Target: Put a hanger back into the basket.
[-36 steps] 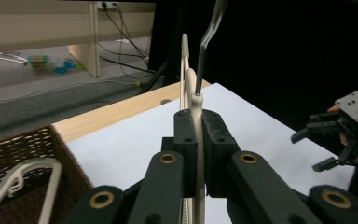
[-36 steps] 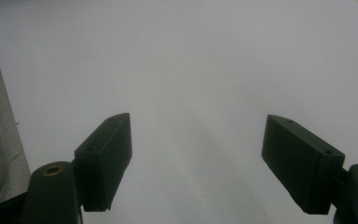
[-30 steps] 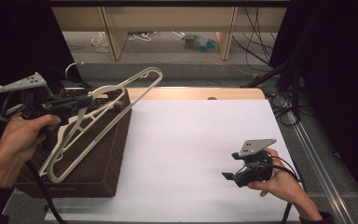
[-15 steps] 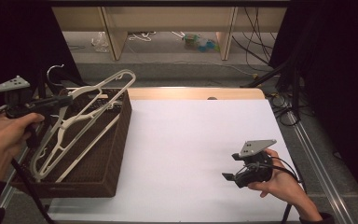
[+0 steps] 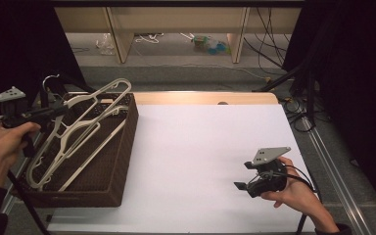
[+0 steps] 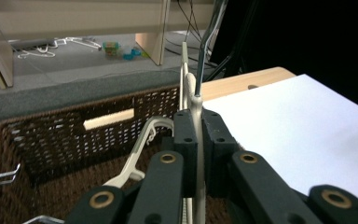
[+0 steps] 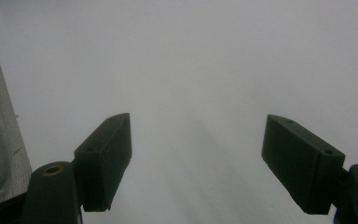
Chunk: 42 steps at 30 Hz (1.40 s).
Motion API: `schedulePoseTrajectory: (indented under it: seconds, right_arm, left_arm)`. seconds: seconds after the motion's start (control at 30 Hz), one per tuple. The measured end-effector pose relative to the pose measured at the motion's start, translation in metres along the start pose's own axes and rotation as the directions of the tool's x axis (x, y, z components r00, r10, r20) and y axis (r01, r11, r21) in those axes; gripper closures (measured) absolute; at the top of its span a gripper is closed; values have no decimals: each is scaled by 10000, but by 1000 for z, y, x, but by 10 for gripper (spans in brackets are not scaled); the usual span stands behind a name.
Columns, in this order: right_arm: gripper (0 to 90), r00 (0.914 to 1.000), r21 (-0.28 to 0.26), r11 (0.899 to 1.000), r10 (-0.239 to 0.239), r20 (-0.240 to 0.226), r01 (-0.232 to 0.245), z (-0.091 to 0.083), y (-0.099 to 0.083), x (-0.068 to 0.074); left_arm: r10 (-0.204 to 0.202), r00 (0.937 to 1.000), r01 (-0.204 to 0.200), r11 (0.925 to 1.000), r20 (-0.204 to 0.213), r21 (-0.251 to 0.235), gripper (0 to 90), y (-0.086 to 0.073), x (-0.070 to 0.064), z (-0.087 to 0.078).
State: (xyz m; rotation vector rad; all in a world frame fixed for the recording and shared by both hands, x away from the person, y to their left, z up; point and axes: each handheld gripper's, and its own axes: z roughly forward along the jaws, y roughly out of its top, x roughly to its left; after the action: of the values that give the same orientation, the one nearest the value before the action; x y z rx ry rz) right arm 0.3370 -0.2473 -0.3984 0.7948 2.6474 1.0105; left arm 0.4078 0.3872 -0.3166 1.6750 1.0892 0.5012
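A white plastic hanger [image 5: 81, 129] with a metal hook slants over the brown wicker basket [image 5: 120, 169] at the table's left. My left gripper [image 5: 61, 110] is shut on the hanger's neck just below the hook. The left gripper view shows the neck of the hanger [image 6: 197, 100] pinched between the jaws of that gripper [image 6: 198, 128], above the basket [image 6: 65, 135]. My right gripper [image 5: 241, 186] rests low over the white table top [image 5: 200, 147] at the front right. Its jaws stand wide apart with nothing between them, seen as the right gripper [image 7: 198, 158].
Another white hanger [image 6: 137, 156] lies inside the basket, with metal hooks [image 6: 0, 175] at its near left corner. A wooden strip [image 5: 205, 98] borders the table's far edge. Cables and shelf legs stand on the floor beyond.
My left gripper has carried the hanger leftward and a little lower, so it now lies over the basket. The right gripper has stayed put.
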Motion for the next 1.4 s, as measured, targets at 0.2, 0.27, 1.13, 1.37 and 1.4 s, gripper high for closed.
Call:
schedulePoseTrajectory:
  seconds: [0.2,0.27,1.13,1.37,1.4]
  right_arm:
    - [254,10000,-92,10000,-28,63,29,2,-1,0]
    - [254,10000,-81,10000,-17,53,18,2,-2,0]
    - [253,10000,19,10000,44,1,-44,5,-4,0]
    - [253,10000,84,10000,7,3,-7,4,-4,-1]
    - [253,10000,77,10000,12,-9,-12,4,-4,-1]
  left_arm:
    - [-111,9999,110,9999,127,106,853,-9,4,-1]
    - [-122,9998,119,9997,149,217,853,-12,5,-1]
    - [-584,9977,534,9894,330,1350,852,-31,15,19]
    - [-783,9968,736,9784,165,1931,850,-38,21,29]
    - [-855,9963,821,9780,93,1916,849,-40,22,28]
